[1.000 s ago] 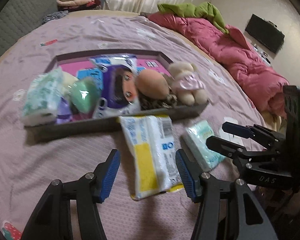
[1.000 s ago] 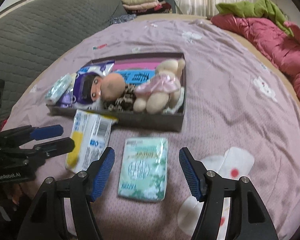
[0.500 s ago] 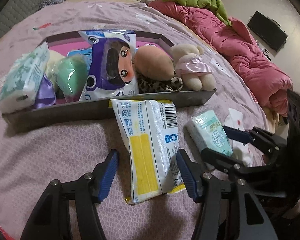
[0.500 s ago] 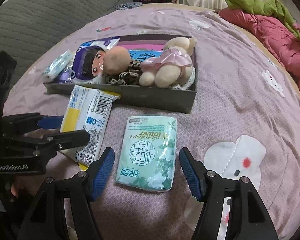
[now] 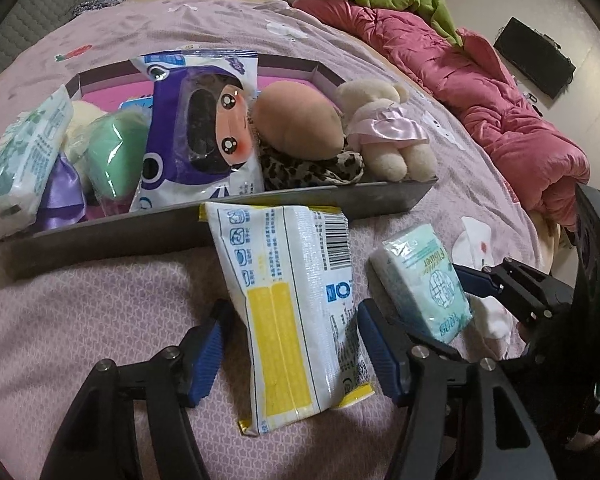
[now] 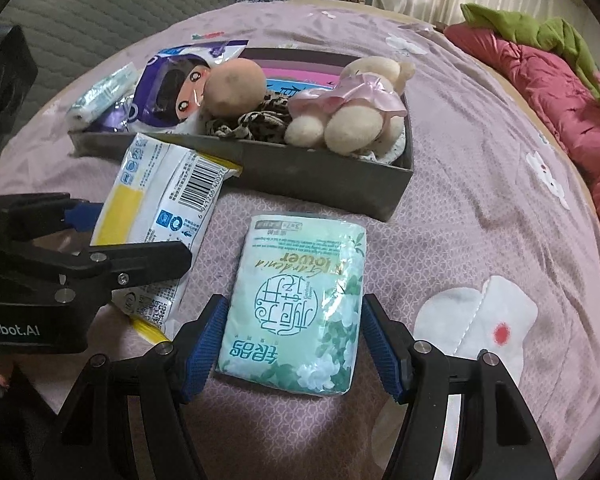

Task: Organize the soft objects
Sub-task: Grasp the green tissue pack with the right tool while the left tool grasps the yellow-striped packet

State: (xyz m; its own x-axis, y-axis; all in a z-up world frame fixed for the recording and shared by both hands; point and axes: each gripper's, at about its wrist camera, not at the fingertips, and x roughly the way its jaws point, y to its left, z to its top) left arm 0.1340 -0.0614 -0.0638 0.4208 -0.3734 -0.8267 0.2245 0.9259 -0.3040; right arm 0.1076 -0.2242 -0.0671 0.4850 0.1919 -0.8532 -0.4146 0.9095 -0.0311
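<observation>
- Packs wait on the bedspread (image 6: 480, 216) just outside the tray (image 6: 324, 178), likely next to go in: yellow pack (image 5: 296, 312) leaning on its wall, green pack (image 6: 300, 304) flat beside it.
- Your left gripper (image 5: 292, 356) is spread wide, straddling the yellow pack, not squeezing.
- Your right gripper (image 6: 294, 354) likewise gapes around the green pack, ungrasped.

Mauve bed cover (image 6: 480, 184) carries grey box (image 6: 324, 176), yellow-white pack (image 5: 296, 312), green tissue pack (image 6: 300, 304)
</observation>
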